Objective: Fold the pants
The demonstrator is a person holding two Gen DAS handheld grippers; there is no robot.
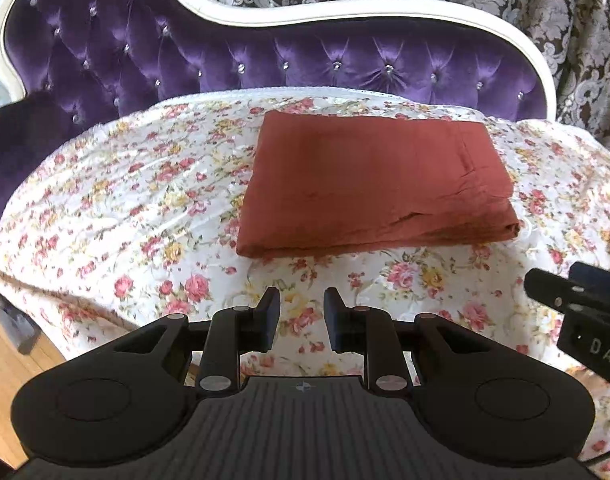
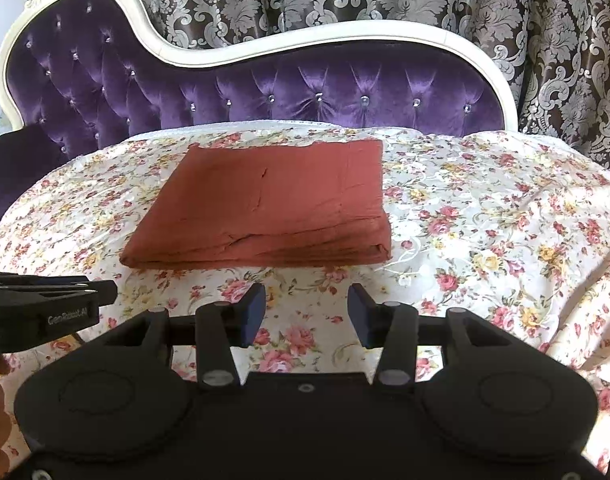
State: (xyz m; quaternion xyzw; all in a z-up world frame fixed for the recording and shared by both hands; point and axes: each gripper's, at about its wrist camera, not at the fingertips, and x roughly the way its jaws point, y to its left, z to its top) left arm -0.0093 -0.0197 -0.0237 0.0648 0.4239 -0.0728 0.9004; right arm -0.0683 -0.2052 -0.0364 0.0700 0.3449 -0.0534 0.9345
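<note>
The red pants [image 1: 375,184] lie folded in a flat square on the flowery blanket [image 1: 117,208]. They sit just ahead of the left claw [image 1: 301,322] and ahead of the right claw [image 2: 305,316], not touching. Both claws are apart and hold nothing. Behind the pants is a purple sofa back [image 1: 225,52].

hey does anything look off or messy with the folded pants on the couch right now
Nothing stands out. The rust-red pants lie folded in a flat rectangle on the floral cover, with only slight layer unevenness along the near edge. The left gripper and right gripper are open, touching nothing.
</note>
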